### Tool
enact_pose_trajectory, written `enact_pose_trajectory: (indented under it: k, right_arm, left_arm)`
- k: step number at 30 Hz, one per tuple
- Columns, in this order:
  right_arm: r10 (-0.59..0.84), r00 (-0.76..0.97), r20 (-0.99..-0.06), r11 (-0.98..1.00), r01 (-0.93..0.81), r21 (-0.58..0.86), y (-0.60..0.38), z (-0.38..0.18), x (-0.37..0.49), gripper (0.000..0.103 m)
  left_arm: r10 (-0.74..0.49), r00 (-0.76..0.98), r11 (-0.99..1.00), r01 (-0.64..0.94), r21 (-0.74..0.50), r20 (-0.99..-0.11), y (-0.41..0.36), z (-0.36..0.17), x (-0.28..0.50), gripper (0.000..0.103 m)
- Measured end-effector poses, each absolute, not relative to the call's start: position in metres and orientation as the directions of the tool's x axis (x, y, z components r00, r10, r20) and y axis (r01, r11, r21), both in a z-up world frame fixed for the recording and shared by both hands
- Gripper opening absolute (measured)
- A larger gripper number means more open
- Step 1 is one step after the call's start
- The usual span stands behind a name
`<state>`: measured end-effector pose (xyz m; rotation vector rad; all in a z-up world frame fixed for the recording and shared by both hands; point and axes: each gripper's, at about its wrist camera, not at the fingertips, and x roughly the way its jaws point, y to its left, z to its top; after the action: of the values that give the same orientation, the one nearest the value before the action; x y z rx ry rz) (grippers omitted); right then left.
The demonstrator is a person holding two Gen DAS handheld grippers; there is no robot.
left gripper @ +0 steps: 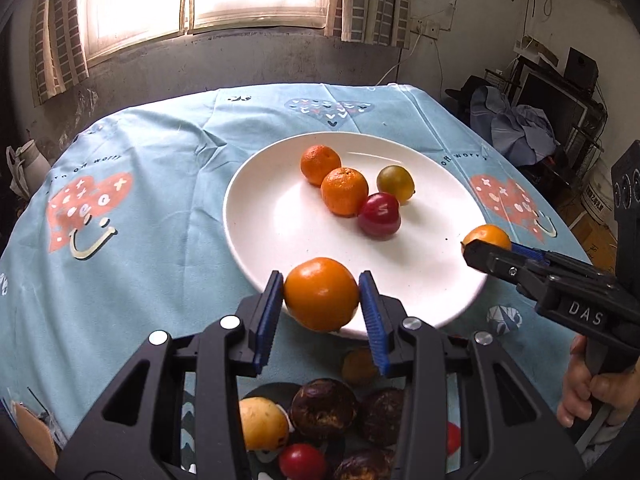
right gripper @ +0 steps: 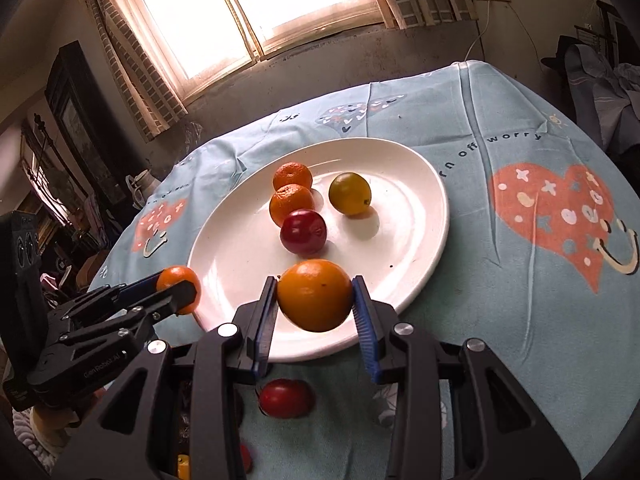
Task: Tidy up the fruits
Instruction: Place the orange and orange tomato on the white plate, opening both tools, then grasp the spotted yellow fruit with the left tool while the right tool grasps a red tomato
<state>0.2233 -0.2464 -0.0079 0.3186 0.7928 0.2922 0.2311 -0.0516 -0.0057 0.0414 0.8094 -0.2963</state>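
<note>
A white plate (left gripper: 272, 232) on the blue tablecloth holds two mandarins (left gripper: 344, 191), a red fruit (left gripper: 379, 215) and a green-yellow fruit (left gripper: 395, 183). My left gripper (left gripper: 322, 300) is shut on an orange (left gripper: 321, 294) over the plate's near rim. My right gripper (right gripper: 315, 300) is shut on another orange (right gripper: 315, 295) over the plate's (right gripper: 224, 264) near rim. Each gripper shows in the other view, the right gripper (left gripper: 486, 246) at the plate's right edge and the left gripper (right gripper: 178, 288) at its left edge.
Below the left gripper lie several dark round fruits (left gripper: 323, 408), a yellow fruit (left gripper: 262, 424) and red fruits (left gripper: 302, 462). A red fruit (right gripper: 286, 398) lies on the cloth under the right gripper. The round table's edge curves away at left and right.
</note>
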Motion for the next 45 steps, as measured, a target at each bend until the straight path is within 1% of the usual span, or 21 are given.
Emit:
enact_pose_trajectory:
  k: [1,3,5,7,9,11,13,15,18,20,24,26,29,31,33,37,40,41,42,43,45]
  right_arm:
    - [0.37,0.671,-0.643,0.914,-0.136,0.383,-0.246,-0.009,0.225,0.038]
    - [0.344,0.689,-0.638,0.925,-0.135,0.354,-0.247,-0.006,0.225,0.062]
    - [0.33,0.723,-0.606,0.929,-0.138,0.342,-0.25,0.001,0.217,0.063]
    - [0.345,0.733,-0.587,0.921,-0.144,0.362,-0.255,0.007,0.21,0.063]
    - [0.363,0.734,-0.574,0.911,-0.149,0.385,-0.259,0.012,0.2,0.063]
    - [0.366,0.73,-0.577,0.908,-0.144,0.393,-0.262,0.012,0.189,0.063]
    - [0.367,0.727,-0.58,0.905,-0.135,0.403,-0.264,0.01,0.177,0.063]
    - [0.371,0.711,-0.597,0.9,-0.119,0.418,-0.264,0.003,0.165,0.063]
    - [0.396,0.678,-0.619,0.887,-0.109,0.448,-0.265,-0.007,0.153,0.063]
    - [0.39,0.69,-0.61,0.887,-0.101,0.451,-0.269,-0.006,0.151,0.063]
    - [0.374,0.694,-0.615,0.889,-0.081,0.45,-0.273,-0.007,0.153,0.063]
    - [0.387,0.68,-0.623,0.885,-0.083,0.459,-0.272,-0.009,0.156,0.063]
    - [0.39,0.67,-0.632,0.887,-0.087,0.454,-0.269,-0.011,0.156,0.063]
    - [0.39,0.667,-0.635,0.887,-0.089,0.452,-0.268,-0.012,0.157,0.063]
    - [0.388,0.669,-0.634,0.889,-0.09,0.449,-0.268,-0.011,0.157,0.063]
    - [0.384,0.674,-0.631,0.889,-0.086,0.45,-0.27,-0.011,0.156,0.063]
    - [0.386,0.673,-0.631,0.889,-0.087,0.45,-0.27,-0.011,0.156,0.063]
    - [0.386,0.673,-0.631,0.889,-0.088,0.45,-0.27,-0.01,0.156,0.063]
    - [0.387,0.673,-0.63,0.889,-0.09,0.45,-0.27,-0.011,0.156,0.063]
    - [0.387,0.673,-0.63,0.889,-0.09,0.449,-0.27,-0.01,0.156,0.063]
    - [0.384,0.674,-0.631,0.89,-0.09,0.447,-0.27,-0.01,0.156,0.063]
  left_arm:
    - [-0.242,0.659,0.959,0.272,-0.074,-0.713,-0.053,-0.008,0.233,0.044]
    - [-0.229,0.679,0.963,0.264,-0.059,-0.697,-0.054,-0.008,0.234,0.069]
    - [-0.234,0.696,0.961,0.269,-0.055,-0.679,-0.051,-0.005,0.229,0.07]
    - [-0.238,0.703,0.961,0.271,-0.057,-0.67,-0.046,0.001,0.224,0.071]
    - [-0.216,0.726,0.968,0.248,-0.045,-0.652,-0.035,0.005,0.212,0.081]
    - [-0.17,0.756,0.977,0.212,-0.01,-0.633,-0.023,0.004,0.197,0.088]
    - [-0.118,0.778,0.982,0.182,0.041,-0.617,-0.012,-0.002,0.18,0.088]
    - [-0.105,0.77,0.982,0.182,0.059,-0.63,-0.001,-0.011,0.165,0.088]
    - [-0.122,0.725,0.982,0.189,0.026,-0.677,0.011,-0.021,0.153,0.088]
    - [-0.124,0.721,0.985,0.172,0.002,-0.682,0.017,-0.022,0.15,0.088]
    - [-0.098,0.71,0.991,0.132,-0.005,-0.697,0.024,-0.027,0.154,0.088]
    - [-0.111,0.688,0.99,0.14,-0.019,-0.717,0.025,-0.032,0.157,0.088]
    - [-0.114,0.674,0.987,0.16,-0.007,-0.73,0.02,-0.038,0.158,0.088]
    - [-0.09,0.673,0.987,0.159,0.025,-0.734,0.017,-0.041,0.16,0.089]
    - [-0.093,0.675,0.987,0.161,0.023,-0.732,0.019,-0.04,0.161,0.089]
    - [-0.041,0.706,0.996,0.087,0.029,-0.707,0.035,-0.03,0.161,0.088]
    - [-0.077,0.71,0.995,0.099,-0.008,-0.7,0.038,-0.027,0.158,0.085]
    - [-0.085,0.712,0.993,0.119,0.0,-0.697,0.034,-0.027,0.158,0.083]
    - [-0.087,0.711,0.99,0.141,0.02,-0.698,0.027,-0.028,0.157,0.075]
    - [-0.084,0.705,0.986,0.159,0.042,-0.704,0.022,-0.031,0.157,0.07]
    - [-0.124,0.685,0.978,0.206,0.028,-0.718,0.015,-0.035,0.157,0.058]
